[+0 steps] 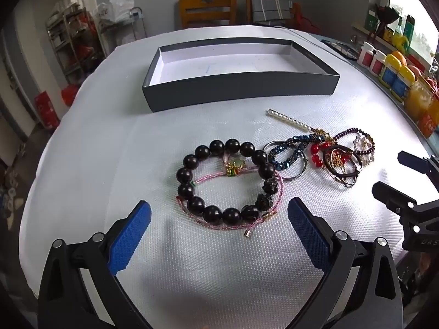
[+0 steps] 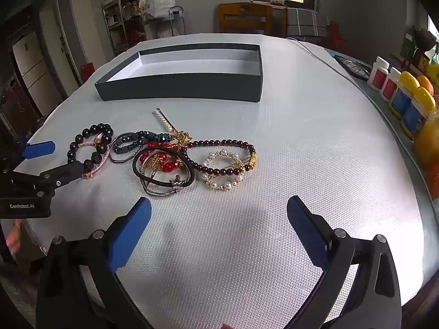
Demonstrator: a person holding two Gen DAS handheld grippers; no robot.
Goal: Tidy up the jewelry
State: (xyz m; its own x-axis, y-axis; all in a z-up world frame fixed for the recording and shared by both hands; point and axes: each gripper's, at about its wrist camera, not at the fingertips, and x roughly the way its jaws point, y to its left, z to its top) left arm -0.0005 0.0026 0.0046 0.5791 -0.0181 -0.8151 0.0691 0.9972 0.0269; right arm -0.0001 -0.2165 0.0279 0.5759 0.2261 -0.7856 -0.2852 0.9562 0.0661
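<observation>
A shallow dark box (image 1: pixel 241 87) with a white inside stands empty at the far side of the white table; it also shows in the right wrist view (image 2: pixel 181 86). A black bead bracelet (image 1: pixel 189 192) over a pink cord bracelet (image 1: pixel 211 176) lies just beyond my open left gripper (image 1: pixel 219 213). To its right lie a blue bead bracelet (image 1: pixel 285 153), a pearl hairpin (image 1: pixel 288 120), red beads (image 1: pixel 317 152) and hair ties. My right gripper (image 2: pixel 219 211) is open and empty, short of a black hair tie (image 2: pixel 162 182), a pearl ring (image 2: pixel 222 172) and a dark red bead strand (image 2: pixel 219 144).
Bottles and jars (image 1: pixel 395 76) line the table's right edge, also in the right wrist view (image 2: pixel 406 101). A wooden chair (image 1: pixel 207 11) and shelves (image 1: pixel 68 41) stand behind the table. The right gripper's fingers (image 1: pixel 411 200) show at the left view's right edge.
</observation>
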